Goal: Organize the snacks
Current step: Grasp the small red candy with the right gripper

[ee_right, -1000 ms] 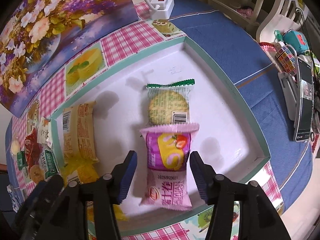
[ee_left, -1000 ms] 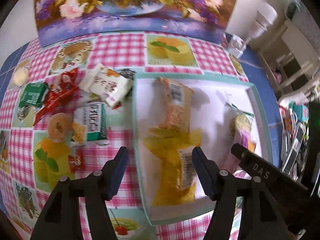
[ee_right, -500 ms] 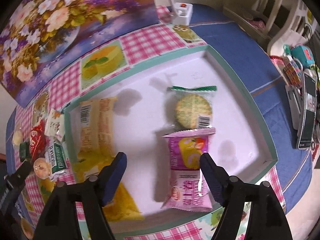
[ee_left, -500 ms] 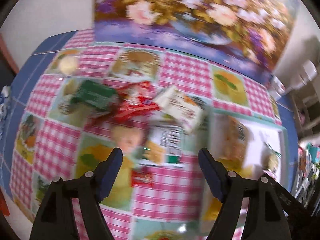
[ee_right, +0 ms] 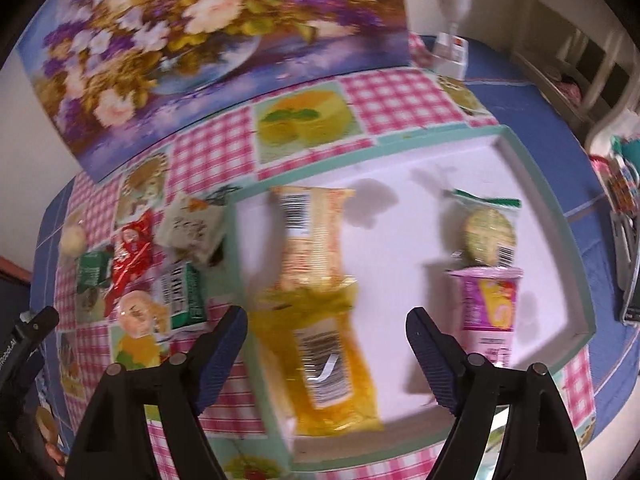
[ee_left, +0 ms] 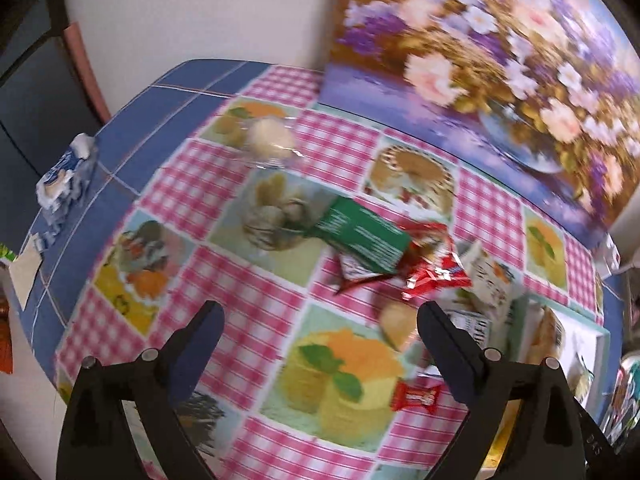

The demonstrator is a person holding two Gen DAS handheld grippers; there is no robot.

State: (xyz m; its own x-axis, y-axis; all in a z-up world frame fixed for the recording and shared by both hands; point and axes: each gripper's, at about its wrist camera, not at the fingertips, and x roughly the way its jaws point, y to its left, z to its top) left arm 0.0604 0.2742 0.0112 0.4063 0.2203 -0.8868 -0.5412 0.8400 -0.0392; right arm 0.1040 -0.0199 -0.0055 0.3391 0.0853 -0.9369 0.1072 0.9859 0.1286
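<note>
A white tray (ee_right: 532, 184) with a teal rim holds a beige wafer pack (ee_right: 312, 236), a yellow pack (ee_right: 332, 368), a green-topped round biscuit (ee_right: 486, 232) and a pink pack (ee_right: 490, 308). Left of the tray lie loose snacks: a green packet (ee_left: 360, 236), red wrappers (ee_left: 432, 276), a white pack (ee_left: 490, 276), a round cake (ee_left: 396, 320), a small red candy (ee_left: 416, 396) and a clear-wrapped pale ball (ee_left: 268, 140). My left gripper (ee_left: 320, 332) hangs open above the cloth left of this pile. My right gripper (ee_right: 326, 336) is open above the yellow pack.
A flower painting (ee_left: 500, 60) leans on the wall behind the checked cloth (ee_left: 192, 184). A blue tissue pack (ee_left: 64, 180) sits at the far left table edge. A white power strip (ee_right: 448, 52) and chairs stand at the right; a phone stand (ee_right: 628, 256) is beside the tray.
The left gripper has swung left from above the tray to the loose snacks and cloth. The right gripper has pulled back and left from the pink pack, its fingers spread wider.
</note>
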